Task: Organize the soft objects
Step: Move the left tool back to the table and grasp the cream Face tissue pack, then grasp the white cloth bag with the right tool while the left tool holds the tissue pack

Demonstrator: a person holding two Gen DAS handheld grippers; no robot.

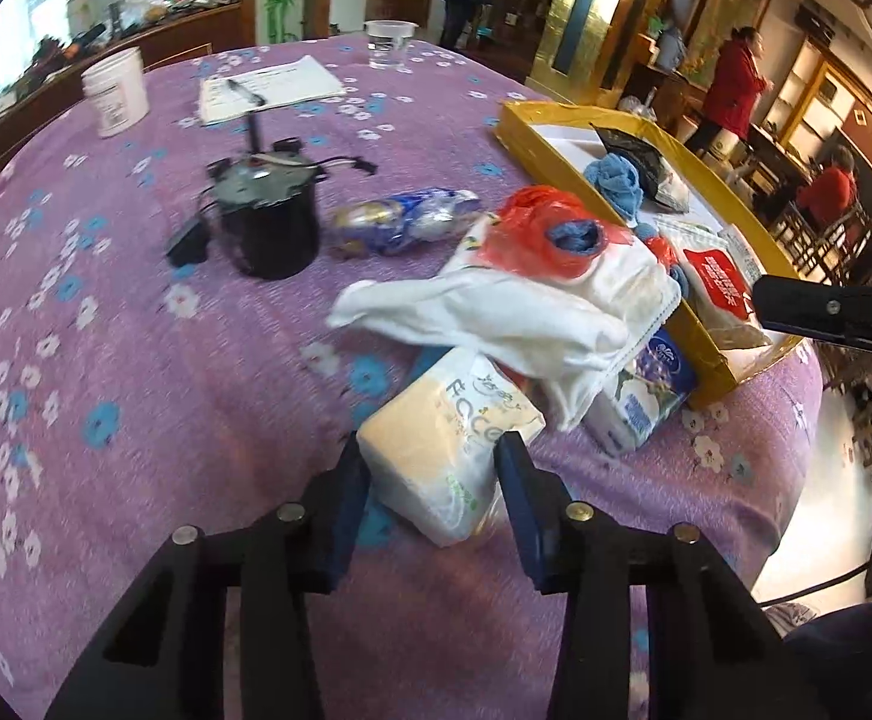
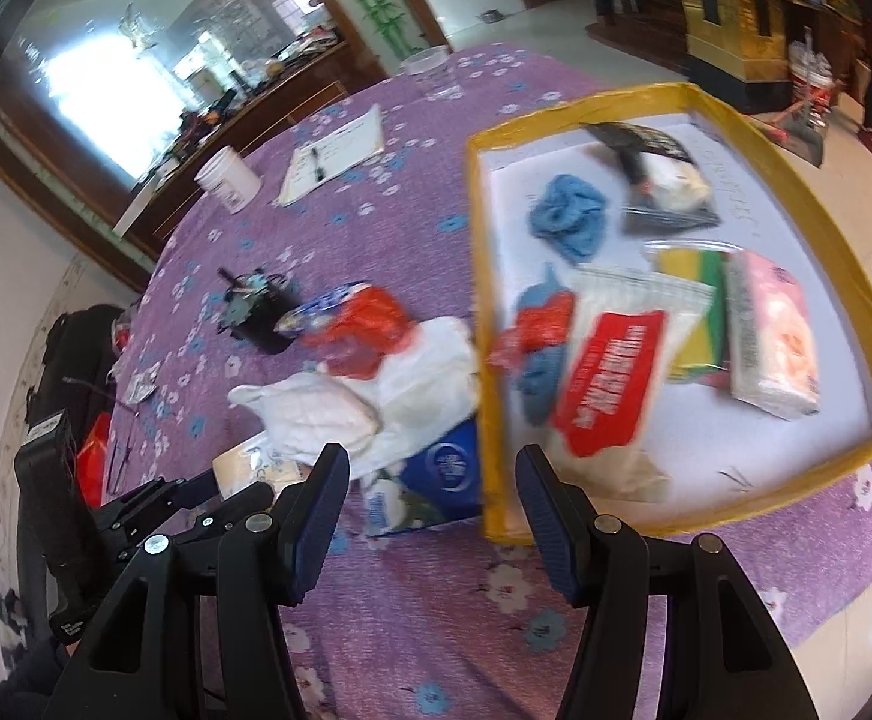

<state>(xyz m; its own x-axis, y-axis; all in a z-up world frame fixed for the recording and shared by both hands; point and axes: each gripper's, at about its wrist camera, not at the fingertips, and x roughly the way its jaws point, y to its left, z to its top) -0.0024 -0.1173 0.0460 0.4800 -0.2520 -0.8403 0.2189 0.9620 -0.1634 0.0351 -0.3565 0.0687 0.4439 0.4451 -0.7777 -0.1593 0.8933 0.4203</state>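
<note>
Left claw (image 1: 433,471) is clamped on a cream plastic-wrapped tissue pack (image 1: 445,450); right claw (image 2: 433,483) is held open, empty. Several soft items are already placed in the yellow-rimmed cardboard tray (image 2: 796,192); a heap is left on the tabletop (image 1: 136,330).

A home's dining room: round table (image 1: 136,360) under floral cloth, wooden sideboard (image 1: 154,42), mirror (image 2: 136,48), dining chairs (image 1: 820,234).

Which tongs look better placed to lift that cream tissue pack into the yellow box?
Left, probably. The left tongs already straddle the cream tissue pack, while the right tongs hang empty over the cloth near the yellow box.
</note>
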